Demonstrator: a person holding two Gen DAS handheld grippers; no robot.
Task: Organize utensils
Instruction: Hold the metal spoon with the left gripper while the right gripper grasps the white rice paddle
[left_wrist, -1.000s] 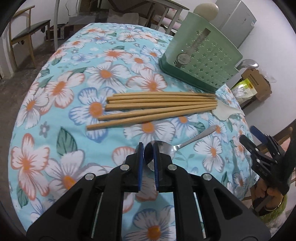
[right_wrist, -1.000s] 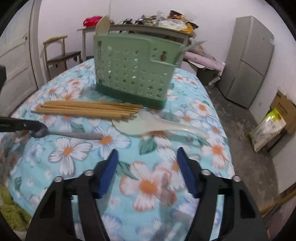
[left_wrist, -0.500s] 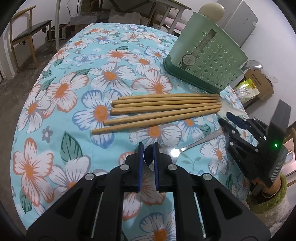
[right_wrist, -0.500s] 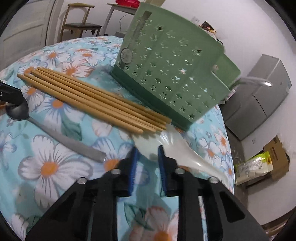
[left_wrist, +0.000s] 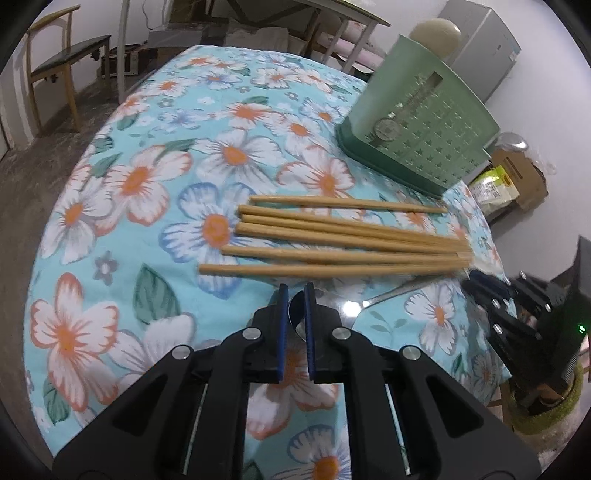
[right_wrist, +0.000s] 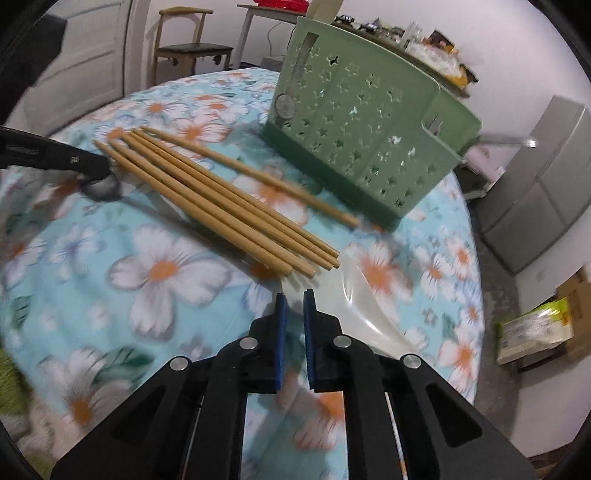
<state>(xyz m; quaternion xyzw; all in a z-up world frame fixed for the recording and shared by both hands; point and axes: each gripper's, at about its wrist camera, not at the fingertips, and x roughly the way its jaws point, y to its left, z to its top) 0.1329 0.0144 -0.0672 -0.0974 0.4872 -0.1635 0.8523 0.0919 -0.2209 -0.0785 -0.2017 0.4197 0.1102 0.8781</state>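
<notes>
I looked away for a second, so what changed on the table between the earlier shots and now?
The right gripper came in from the table edge to the chopstick tips, its jaws closing beside the white rice paddle, nothing clearly between them. One chopstick now lies apart, nearer the green holder. The left gripper stayed shut on the metal spoon bowl.

Soft, even indoor light fills both views, with no hard shadows; the chopsticks (left_wrist: 340, 236) cast only faint ones on the floral cloth of the surface (left_wrist: 140, 192). A small glare spot shines on the metal spoon (left_wrist: 347, 306). The fisheye bends the room's lines and leaves black corners. The right wrist view is smeared by motion blur, worst on the cloth near the frame's edges; the left wrist view is sharper.
</notes>
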